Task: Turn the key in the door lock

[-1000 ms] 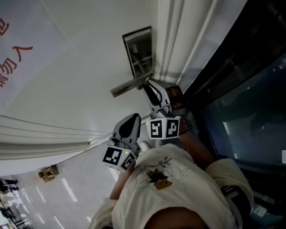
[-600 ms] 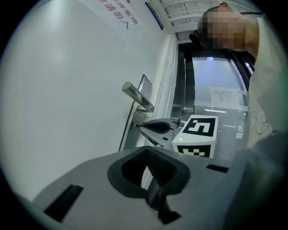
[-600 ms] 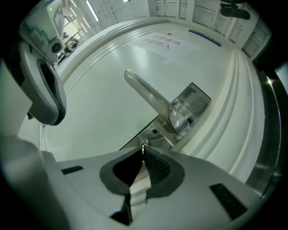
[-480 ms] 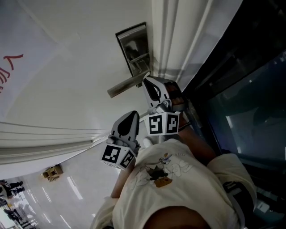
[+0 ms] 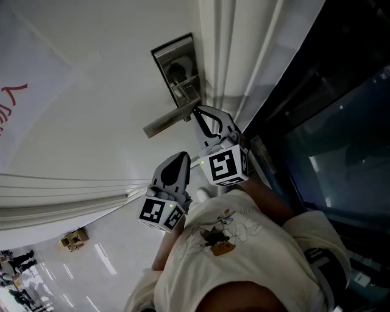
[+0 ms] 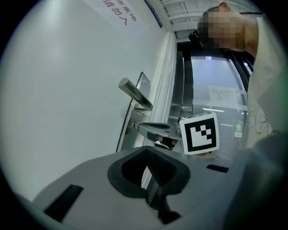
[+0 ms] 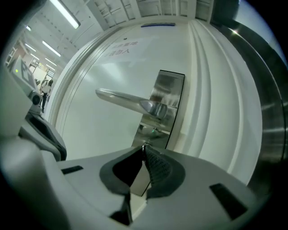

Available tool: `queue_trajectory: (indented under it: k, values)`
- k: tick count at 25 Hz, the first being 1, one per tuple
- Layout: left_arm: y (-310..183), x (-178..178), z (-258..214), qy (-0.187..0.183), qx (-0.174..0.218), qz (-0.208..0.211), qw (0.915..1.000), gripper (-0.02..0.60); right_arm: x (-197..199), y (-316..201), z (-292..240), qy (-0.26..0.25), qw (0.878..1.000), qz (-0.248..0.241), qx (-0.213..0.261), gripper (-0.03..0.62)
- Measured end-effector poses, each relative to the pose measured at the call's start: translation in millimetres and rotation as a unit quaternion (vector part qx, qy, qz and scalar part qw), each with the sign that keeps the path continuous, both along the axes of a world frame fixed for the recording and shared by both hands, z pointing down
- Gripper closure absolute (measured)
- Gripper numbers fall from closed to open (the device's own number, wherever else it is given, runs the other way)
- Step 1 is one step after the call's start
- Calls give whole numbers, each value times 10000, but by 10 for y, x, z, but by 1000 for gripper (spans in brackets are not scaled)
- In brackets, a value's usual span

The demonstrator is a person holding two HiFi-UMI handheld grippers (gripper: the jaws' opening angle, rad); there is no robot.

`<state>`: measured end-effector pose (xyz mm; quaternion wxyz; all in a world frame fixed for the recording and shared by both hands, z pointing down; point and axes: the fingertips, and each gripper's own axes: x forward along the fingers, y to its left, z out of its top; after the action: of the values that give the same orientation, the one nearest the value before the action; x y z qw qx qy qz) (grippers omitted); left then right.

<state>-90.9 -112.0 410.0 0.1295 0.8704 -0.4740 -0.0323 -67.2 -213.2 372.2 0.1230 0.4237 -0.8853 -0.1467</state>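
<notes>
Setting: smooth white door (image 5: 91, 109) beside dark glazing.
Right tool (image 7: 144, 149): clenched on the key (image 6: 129, 128), a small metal glint at its tips.
Key: at the lock plate (image 7: 167, 101), just below the lever handle (image 7: 121, 101).
Left tool (image 6: 148, 158): clenched on nothing, held well back.
Progress: key seated and gripped; I judge the twist itself unfinished.
Materials: brushed-steel rectangular plate, flat tapering lever, ribbed dark pads.

Red Chinese characters (image 6: 118, 8) on the white door (image 6: 67, 90) show only partly; none reads clearly.
</notes>
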Motion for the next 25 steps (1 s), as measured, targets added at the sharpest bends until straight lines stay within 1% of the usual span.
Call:
queue_trajectory:
  k: [3, 6, 10, 12, 14, 15, 19, 20, 25]
  values:
    - [-11, 28, -12, 11, -50, -15, 10000, 578, 12, -11, -7, -466, 9985, -69, -264, 568]
    - [-15, 36, -15, 13, -85, -26, 10000, 578, 26, -20, -10, -931, 9939, -156, -572, 568]
    - [-15, 36, -23, -21, -77, -22, 10000, 578, 52, -30, -7, -1518, 9837, -220, -936, 568]
    - [-10, 43, -25, -31, -89, -19, 10000, 578, 61, -36, 2, -1850, 9758, -265, -1136, 568]
    - [-5, 51, -22, -47, -88, -6, 9999, 578, 73, -45, 5, -2257, 9637, -320, -1389, 566]
    - [-1, 56, -18, -56, -84, 9, 9999, 578, 83, -48, 8, -2484, 9558, -347, -1534, 566]
    - [16, 74, -21, -51, -89, 51, 9999, 578, 121, -66, 15, -3421, 9139, -441, -2141, 566]
    - [20, 71, -22, -44, -97, 46, 9999, 578, 122, -69, 16, -3581, 9052, -461, -2241, 565]
    - [39, 53, -32, -44, -76, 28, 10000, 578, 139, -80, 27, -4145, 8702, -544, -2608, 565]
